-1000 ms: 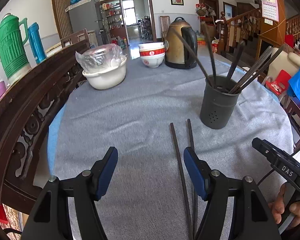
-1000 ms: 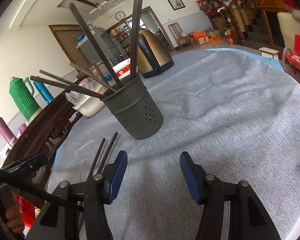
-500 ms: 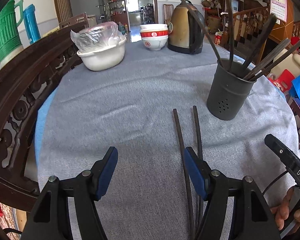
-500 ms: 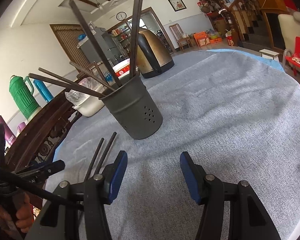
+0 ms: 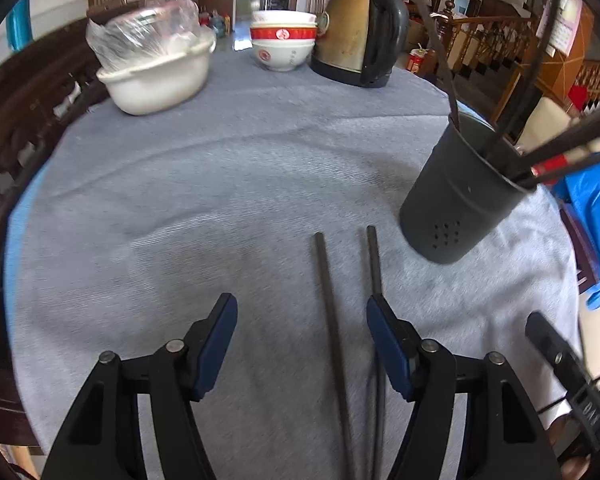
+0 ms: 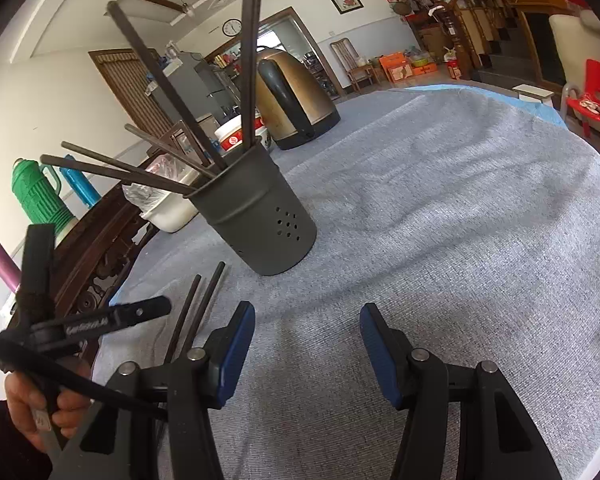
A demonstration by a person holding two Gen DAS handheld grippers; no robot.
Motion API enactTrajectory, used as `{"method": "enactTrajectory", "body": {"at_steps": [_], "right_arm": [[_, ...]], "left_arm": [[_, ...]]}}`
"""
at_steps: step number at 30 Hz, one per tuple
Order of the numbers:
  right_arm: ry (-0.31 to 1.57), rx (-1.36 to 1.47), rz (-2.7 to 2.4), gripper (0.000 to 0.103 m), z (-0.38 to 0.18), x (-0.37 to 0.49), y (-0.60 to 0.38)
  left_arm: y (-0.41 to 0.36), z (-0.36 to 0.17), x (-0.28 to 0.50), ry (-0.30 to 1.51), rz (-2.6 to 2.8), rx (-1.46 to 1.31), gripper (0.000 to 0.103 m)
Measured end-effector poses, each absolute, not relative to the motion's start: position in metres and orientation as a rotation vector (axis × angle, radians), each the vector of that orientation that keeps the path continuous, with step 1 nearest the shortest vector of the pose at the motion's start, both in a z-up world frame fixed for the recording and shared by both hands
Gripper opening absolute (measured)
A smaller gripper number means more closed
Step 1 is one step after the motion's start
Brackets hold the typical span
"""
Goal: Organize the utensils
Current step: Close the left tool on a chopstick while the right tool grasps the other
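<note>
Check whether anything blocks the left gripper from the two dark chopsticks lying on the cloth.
Nothing visible does. The left gripper hangs open over the two dark chopsticks on the grey tablecloth; one runs between its fingers, the other by the right-hand finger.

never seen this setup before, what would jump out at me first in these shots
Two dark chopsticks lie side by side on the grey tablecloth, one between the open jaws of the left gripper, the other by its right finger. Just beyond them to the right stands a dark holder bristling with more chopsticks. At the table's far edge sit a brass-coloured kettle and stacked red-and-white bowls.
</note>
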State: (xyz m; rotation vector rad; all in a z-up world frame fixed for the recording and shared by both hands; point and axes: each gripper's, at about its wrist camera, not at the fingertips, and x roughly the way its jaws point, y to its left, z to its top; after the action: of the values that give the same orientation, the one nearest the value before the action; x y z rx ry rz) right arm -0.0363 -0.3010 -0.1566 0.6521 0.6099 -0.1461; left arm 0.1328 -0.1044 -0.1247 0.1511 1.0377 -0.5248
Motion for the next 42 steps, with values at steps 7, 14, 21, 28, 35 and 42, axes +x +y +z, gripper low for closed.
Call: {"method": "enactTrajectory", "body": {"at_steps": [7,14,21,28,35,42], "right_arm": [[0.617,0.646,-0.147,0.059,-0.157,-0.034,-0.301],[0.625,0.642,-0.152,0.059,-0.158,-0.033,-0.301],[0.625,0.643,-0.160,0.059,-0.159,-0.034,-0.302],[0.627,0.634,-0.118,0.053,-0.153,-0.033,-0.294],[0.677,0.613,-0.015,0.040,-0.132,0.003,-0.258],[0.799,0.641,0.030,0.037,-0.144,0.047,-0.220]], "left_arm": [[-0.113,-0.146,0.155,1.152,-0.537,0.061,0.032],[-0.112,-0.150,0.161,1.157,-0.544,0.029,0.008],[-0.090,-0.136,0.141,1.129,-0.551,0.004,0.007],[-0.055,-0.126,0.125,1.096,-0.500,-0.029,0.007],[-0.034,-0.126,0.126,1.107,-0.484,-0.079,0.007],[-0.025,-0.130,0.130,1.114,-0.484,-0.124,0.007]]}}
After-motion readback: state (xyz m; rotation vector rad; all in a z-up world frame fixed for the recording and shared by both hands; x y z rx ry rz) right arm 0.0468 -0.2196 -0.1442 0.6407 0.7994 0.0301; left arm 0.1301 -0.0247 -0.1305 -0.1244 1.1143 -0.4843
